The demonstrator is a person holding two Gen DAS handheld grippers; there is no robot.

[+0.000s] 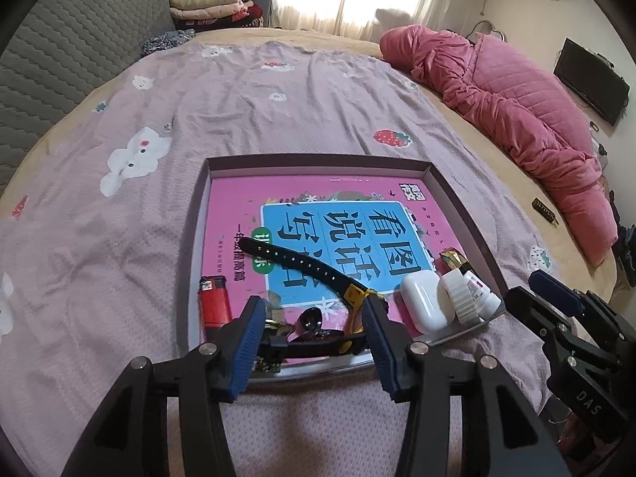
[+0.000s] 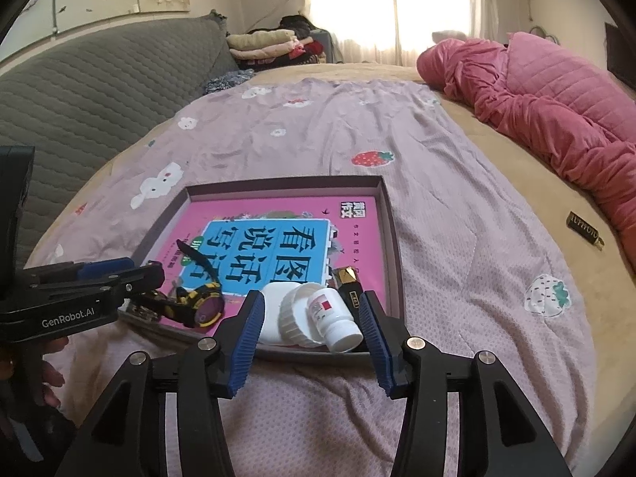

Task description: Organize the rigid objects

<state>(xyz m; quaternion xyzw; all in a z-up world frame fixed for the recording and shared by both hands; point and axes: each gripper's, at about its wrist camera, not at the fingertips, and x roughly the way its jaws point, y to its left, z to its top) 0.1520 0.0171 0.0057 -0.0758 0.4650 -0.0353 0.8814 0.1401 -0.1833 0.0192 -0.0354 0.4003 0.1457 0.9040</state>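
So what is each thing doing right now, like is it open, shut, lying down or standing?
Left gripper: jaws open, holding nothing.
Right gripper: jaws open, holding nothing.
Box: open, no lid on.
Book: lying flat in the box.
Watch: lying on the book, strap undone.
White bottle: tipped on its side, cap on.
Earbud case: shut.
Lighter: lying flat.
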